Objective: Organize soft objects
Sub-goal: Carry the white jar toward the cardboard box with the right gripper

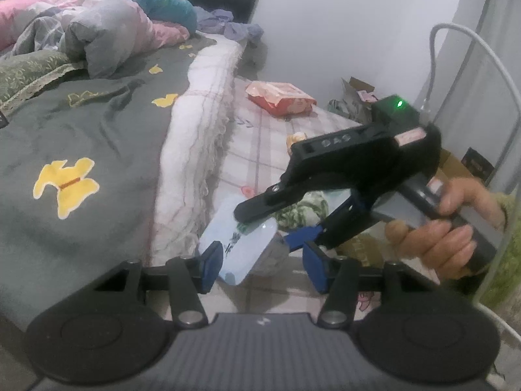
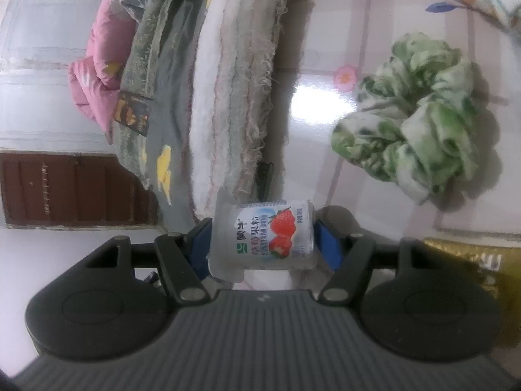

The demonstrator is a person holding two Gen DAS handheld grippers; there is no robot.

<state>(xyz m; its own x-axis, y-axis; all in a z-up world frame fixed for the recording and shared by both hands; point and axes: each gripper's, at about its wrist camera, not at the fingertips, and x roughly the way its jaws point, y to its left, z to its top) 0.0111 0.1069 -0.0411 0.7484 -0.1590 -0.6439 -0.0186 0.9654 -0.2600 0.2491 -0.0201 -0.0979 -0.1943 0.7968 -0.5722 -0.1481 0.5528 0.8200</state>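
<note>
Left wrist view looks down the bed: the left gripper (image 1: 260, 268) hangs with its blue-padded jaws spread, and a pale blue flat packet with a small printed sprig (image 1: 239, 244) lies between them at a slant. Its left edge sits close to the left pad, but I cannot tell whether that pad touches it; the right pad stands clear of it. Just beyond, the right gripper (image 1: 260, 224), held by a hand (image 1: 433, 241), reaches in from the right, its black upper finger lying across the packet's far end.

In the right wrist view that gripper's jaws are clamped on a small white plastic yogurt cup with strawberries on its label (image 2: 263, 238), turned on its side, one pad against the lid end and the other against the base. The green-and-white fabric scrunchie (image 2: 407, 114) lies loose on the pink checked glossy sheet (image 2: 312, 104), up and to the right of the cup and well apart from it.

The frayed white folded blanket (image 1: 195, 137) forms a raised ridge along the left of the checked strip, with the grey quilt with yellow butterflies (image 1: 81, 130) beyond it. A red and pink soft pack (image 1: 280, 97) rests farther up the strip, leaving open sheet between it and the grippers. A gold-coloured packet (image 2: 482, 260) lies at the right edge.
</note>
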